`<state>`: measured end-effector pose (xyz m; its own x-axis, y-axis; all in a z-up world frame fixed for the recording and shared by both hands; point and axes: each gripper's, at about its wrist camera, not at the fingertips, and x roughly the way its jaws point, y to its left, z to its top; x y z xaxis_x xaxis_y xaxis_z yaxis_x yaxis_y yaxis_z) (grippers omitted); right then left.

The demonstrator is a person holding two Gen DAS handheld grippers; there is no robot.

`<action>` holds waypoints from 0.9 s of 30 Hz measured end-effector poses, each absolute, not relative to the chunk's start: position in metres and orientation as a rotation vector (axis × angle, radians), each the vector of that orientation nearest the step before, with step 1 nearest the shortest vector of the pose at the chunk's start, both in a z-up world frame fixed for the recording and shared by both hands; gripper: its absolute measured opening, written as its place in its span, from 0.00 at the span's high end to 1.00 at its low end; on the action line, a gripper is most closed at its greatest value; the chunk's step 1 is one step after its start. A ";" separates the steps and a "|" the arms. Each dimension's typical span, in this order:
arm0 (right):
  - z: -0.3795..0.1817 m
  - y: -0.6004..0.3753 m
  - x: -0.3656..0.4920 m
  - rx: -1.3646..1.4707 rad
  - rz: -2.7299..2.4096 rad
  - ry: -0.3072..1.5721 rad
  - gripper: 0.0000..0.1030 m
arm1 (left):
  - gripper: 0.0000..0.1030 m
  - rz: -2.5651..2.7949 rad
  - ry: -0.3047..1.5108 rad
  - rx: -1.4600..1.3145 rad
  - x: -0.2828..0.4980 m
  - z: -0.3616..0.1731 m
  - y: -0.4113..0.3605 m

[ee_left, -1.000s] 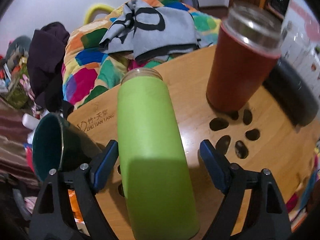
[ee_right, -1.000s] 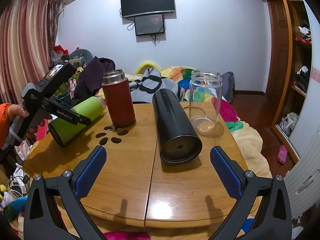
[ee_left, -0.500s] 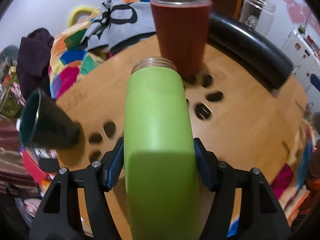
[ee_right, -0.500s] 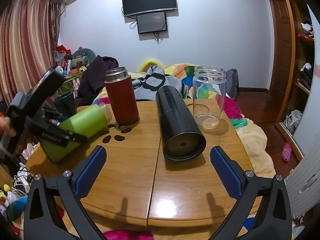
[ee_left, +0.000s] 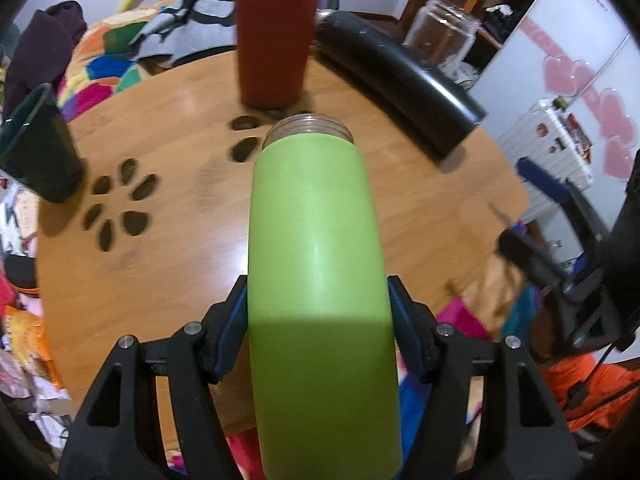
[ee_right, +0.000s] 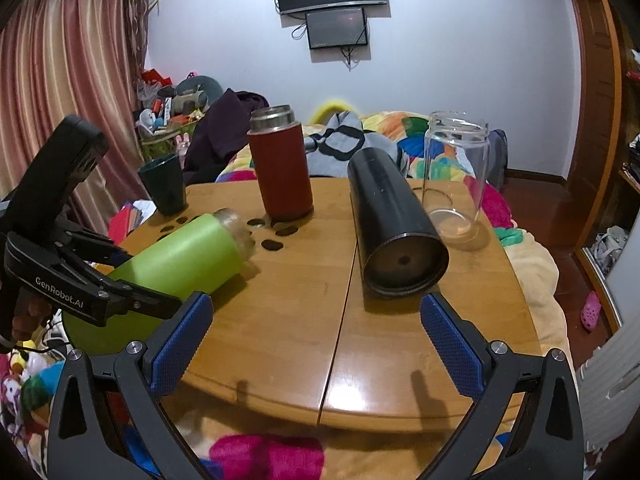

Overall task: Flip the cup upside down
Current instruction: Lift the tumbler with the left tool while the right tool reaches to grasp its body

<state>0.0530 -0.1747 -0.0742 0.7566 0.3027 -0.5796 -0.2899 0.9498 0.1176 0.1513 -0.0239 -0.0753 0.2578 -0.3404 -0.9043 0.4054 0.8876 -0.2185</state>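
Green cup (ee_left: 316,264) clamped in my left gripper (ee_left: 318,324), jaws pressed on both sides, tilted with its mouth over the wooden surface (ee_right: 304,320). Right gripper (ee_right: 316,340) hangs wide open and empty at the near edge, facing the black flask (ee_right: 392,224) lying on its side. Red flask (ee_right: 282,168) upright behind.

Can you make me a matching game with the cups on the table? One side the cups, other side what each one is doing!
Cups:
1. green cup
2. black cup
3. red cup
4. glass jar

States:
A. lying on its side on the table
B. standing, see-through and empty
C. held tilted in the left gripper
D. standing, with a metal top

Pairs: 1-C, 2-A, 3-D, 4-B
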 end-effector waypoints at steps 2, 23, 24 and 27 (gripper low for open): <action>-0.074 -0.176 0.050 0.008 0.309 0.643 0.00 | 0.37 -0.525 1.209 0.052 0.149 -0.075 -0.033; -0.060 -0.120 0.038 -0.524 0.581 0.621 0.00 | 0.23 -0.595 1.140 -0.044 0.130 -0.046 -0.007; -0.058 -0.116 0.038 -0.567 0.610 0.616 0.00 | 0.23 -0.609 1.122 -0.073 0.125 -0.043 0.002; -0.057 -0.100 0.033 -0.767 0.666 0.557 0.00 | 0.23 -0.622 1.093 -0.115 0.114 -0.041 0.017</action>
